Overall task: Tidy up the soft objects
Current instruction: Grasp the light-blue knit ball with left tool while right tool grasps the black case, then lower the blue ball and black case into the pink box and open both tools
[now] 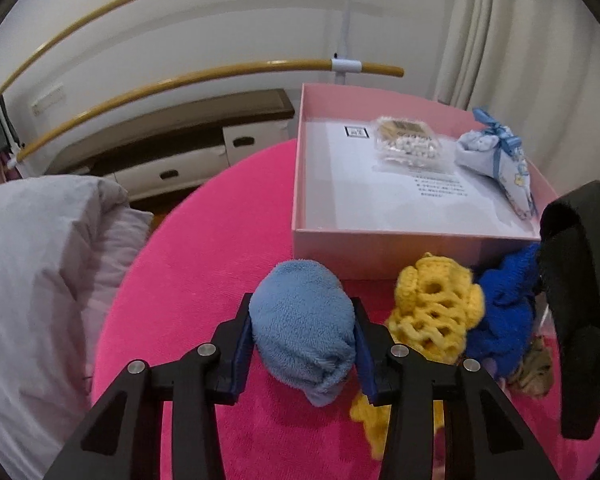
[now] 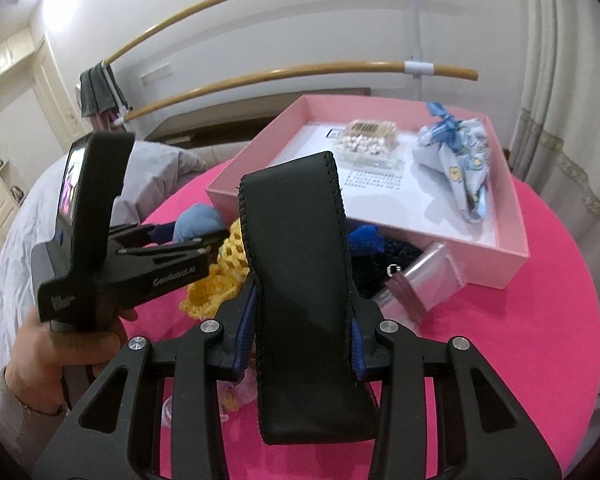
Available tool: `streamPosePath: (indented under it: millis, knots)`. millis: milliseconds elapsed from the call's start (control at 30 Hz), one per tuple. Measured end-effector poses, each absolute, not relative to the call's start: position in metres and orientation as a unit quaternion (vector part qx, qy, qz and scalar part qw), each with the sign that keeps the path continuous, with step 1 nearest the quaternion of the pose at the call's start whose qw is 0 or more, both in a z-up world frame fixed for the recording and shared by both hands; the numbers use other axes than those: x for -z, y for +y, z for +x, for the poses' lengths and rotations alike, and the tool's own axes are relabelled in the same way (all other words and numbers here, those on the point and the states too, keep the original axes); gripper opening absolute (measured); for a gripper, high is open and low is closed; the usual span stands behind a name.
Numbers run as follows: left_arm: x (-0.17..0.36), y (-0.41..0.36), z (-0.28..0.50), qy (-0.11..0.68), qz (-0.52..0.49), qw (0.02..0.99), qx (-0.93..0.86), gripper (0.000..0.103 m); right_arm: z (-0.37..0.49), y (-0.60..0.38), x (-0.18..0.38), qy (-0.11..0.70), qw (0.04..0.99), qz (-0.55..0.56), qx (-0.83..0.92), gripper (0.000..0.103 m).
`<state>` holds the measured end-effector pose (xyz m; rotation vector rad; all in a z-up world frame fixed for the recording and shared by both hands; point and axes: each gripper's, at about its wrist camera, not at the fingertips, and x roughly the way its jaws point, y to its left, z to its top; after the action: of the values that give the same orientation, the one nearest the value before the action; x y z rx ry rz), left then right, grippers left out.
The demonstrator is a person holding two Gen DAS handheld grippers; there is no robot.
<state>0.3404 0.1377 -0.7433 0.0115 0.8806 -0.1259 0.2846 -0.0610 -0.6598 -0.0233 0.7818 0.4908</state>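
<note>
Both tools are closed on soft goods, the left tool point(image 1: 302, 354) pinching the blue fleece roll point(image 1: 300, 328) on the pink surface point(image 1: 188, 280), the right tool point(image 2: 300, 344) gripping a black strap point(image 2: 300, 280), presumably bound for the pink box point(image 1: 380, 256) at twelve o'clock.

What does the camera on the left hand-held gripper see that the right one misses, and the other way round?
Only the left view shows the left hand-held gripper closed on a light blue fleece bundle. Only the right view shows the right hand-held gripper clamping a black padded strap, a clear plastic bag, and the person's hand. Both show the pink box, the yellow crochet piece and the pink tablecloth.
</note>
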Motion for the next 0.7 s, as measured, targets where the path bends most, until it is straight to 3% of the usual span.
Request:
streamPosePath:
  millis: [433, 700]
  knots:
    - [0.699, 0.136, 0.28, 0.383, 0.023, 0.922, 0.056, 0.04, 0.26, -0.081, 0.631, 0.341, 0.912, 0.008, -0.228, 0.035]
    - [0.642, 0.12, 0.266, 0.359, 0.027, 0.93, 0.074, 0.041, 0.273, -0.097, 0.6, 0.326, 0.92, 0.015, -0.218, 0.035]
